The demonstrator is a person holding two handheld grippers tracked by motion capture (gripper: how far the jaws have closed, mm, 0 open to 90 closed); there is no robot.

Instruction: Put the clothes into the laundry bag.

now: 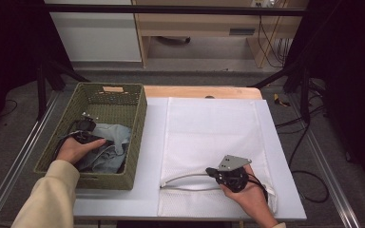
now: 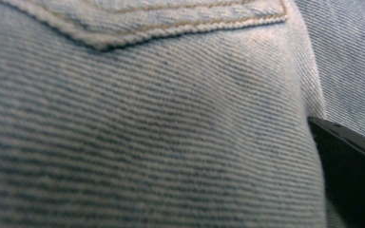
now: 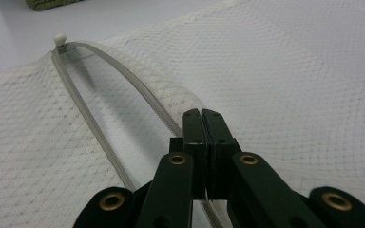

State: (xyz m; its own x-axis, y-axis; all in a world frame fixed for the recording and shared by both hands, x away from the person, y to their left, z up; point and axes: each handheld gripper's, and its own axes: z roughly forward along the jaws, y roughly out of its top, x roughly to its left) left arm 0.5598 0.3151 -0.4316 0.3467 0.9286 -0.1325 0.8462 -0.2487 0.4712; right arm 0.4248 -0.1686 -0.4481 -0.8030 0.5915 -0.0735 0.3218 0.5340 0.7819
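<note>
Right gripper (image 3: 203,118) is pinching the upper zipper edge of the white mesh laundry bag (image 3: 290,85), holding its mouth open; left gripper (image 1: 83,133), jaw state unclear, is digging into pale blue denim jeans (image 2: 147,133) inside the olive woven basket (image 1: 138,123) — next, lifting them toward the opening

The jeans (image 2: 147,133) are coarse twill denim. The bag (image 3: 290,71) is fine white mesh. The basket (image 1: 138,137) is rough woven fibre.
</note>
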